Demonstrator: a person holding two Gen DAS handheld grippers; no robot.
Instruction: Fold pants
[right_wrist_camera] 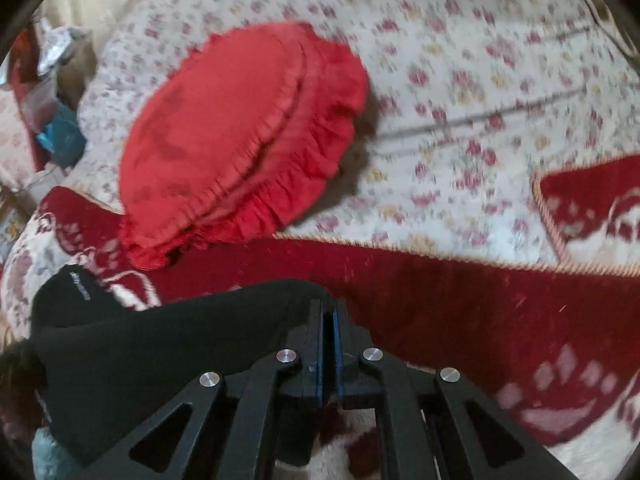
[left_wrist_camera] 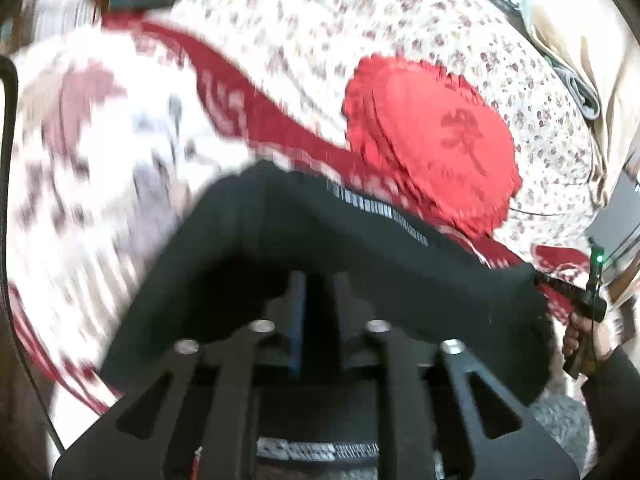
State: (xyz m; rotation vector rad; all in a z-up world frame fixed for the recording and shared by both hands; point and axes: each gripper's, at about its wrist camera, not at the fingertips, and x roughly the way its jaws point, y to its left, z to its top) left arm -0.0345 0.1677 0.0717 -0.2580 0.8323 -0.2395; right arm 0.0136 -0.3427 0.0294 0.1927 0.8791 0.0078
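Black pants (left_wrist_camera: 280,240) hang in a raised fold across my left gripper (left_wrist_camera: 320,280) and hide its fingertips. Its jaws stand apart with a dark gap; I see no pad pressing on cloth. At the right edge of the left wrist view, my right gripper (left_wrist_camera: 560,284), held by a hand (left_wrist_camera: 580,336), pinches the pants' far corner. In the right wrist view, the right gripper (right_wrist_camera: 329,304) has its blue pads together on the edge of the pants (right_wrist_camera: 160,340), which trail down to the left. A white printed strip runs along the cloth.
A round red frilled cushion (right_wrist_camera: 240,140) lies on the floral bedcover (right_wrist_camera: 480,80) just beyond the pants. A red and white patterned blanket (right_wrist_camera: 440,300) lies under both grippers. Clutter sits at the far left edge (right_wrist_camera: 56,136). Both views are blurred.
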